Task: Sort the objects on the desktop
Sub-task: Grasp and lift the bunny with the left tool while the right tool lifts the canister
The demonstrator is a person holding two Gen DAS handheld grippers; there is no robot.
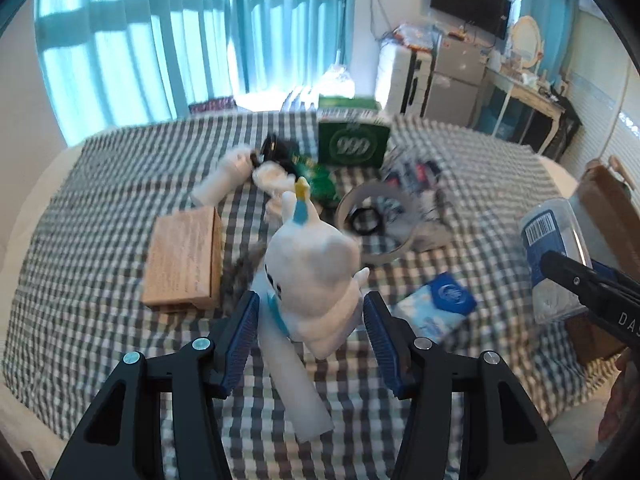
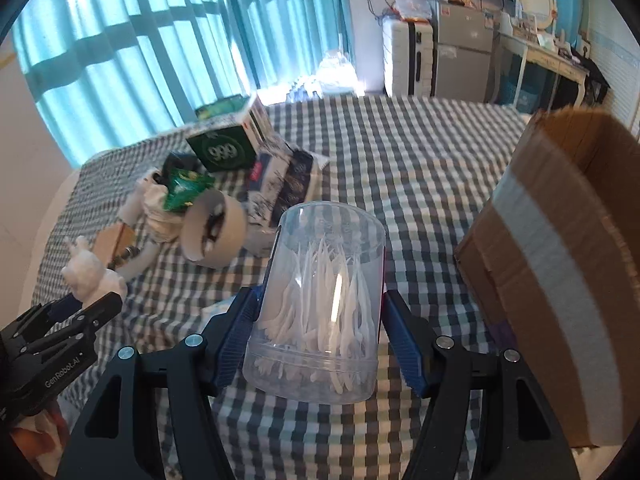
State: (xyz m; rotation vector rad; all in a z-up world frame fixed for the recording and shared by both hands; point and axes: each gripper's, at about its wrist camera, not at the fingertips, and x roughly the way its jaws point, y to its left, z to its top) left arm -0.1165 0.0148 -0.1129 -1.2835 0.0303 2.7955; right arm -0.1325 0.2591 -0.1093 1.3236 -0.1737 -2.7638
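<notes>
My left gripper [image 1: 310, 306] is shut on a white plush toy [image 1: 316, 264] with a blue and yellow horn, held above the checkered cloth [image 1: 100, 184]. My right gripper [image 2: 320, 312] is shut on a clear plastic jar of white floss picks [image 2: 320, 312], held above the cloth [image 2: 420, 152] just left of an open cardboard box [image 2: 560, 264]. The jar also shows at the right of the left wrist view [image 1: 554, 240]. The plush and the left gripper show at the lower left of the right wrist view [image 2: 86, 272].
On the cloth lie a wooden block [image 1: 184, 256], a tape roll [image 1: 376, 224], a green "999" box [image 1: 354, 142], a blue tissue pack [image 1: 434, 306], a white bottle [image 1: 224, 180], green sachets [image 1: 316, 178] and a printed pouch [image 2: 284, 184]. Curtains and furniture stand behind.
</notes>
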